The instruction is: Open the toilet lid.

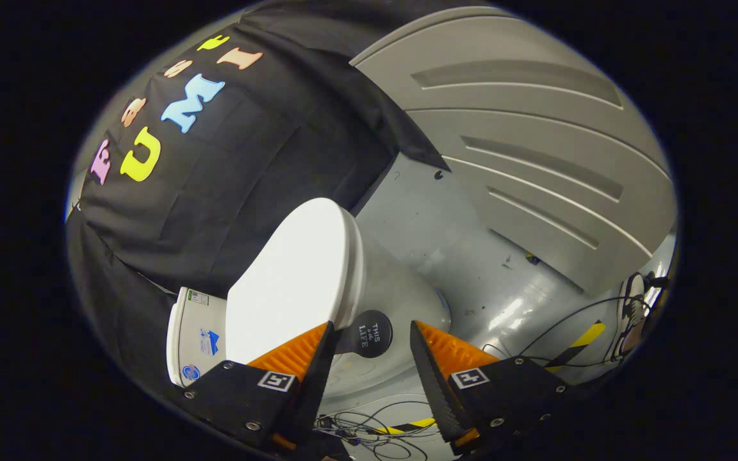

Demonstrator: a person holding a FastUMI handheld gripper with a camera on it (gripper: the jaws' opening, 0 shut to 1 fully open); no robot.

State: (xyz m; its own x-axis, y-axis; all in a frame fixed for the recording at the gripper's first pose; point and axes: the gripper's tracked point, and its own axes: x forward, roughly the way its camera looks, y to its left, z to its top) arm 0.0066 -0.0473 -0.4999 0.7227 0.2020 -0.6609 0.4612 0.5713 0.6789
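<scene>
The view is rolled sideways. A white toilet stands just ahead of the fingers, its white lid point(298, 282) lying down flat on the bowl point(401, 301). The tank point(193, 336) with small stickers sits behind the lid, against the black cloth wall. A round black tab point(369, 333) sticks out at the lid's front edge. My gripper point(372, 336) is open, and the tab lies between the two fingertips. One finger point(308, 355) overlaps the lid's front edge; the other finger point(436, 358) stands clear of the tab, in front of the bowl.
Grey glossy floor point(471, 256) spreads around the toilet. A grey ribbed wall panel point(535, 147) rises beyond it. Thin cables point(369, 426) and yellow-black tape point(577, 342) lie on the floor below the fingers. A person's shoe point(631, 314) stands at the far side.
</scene>
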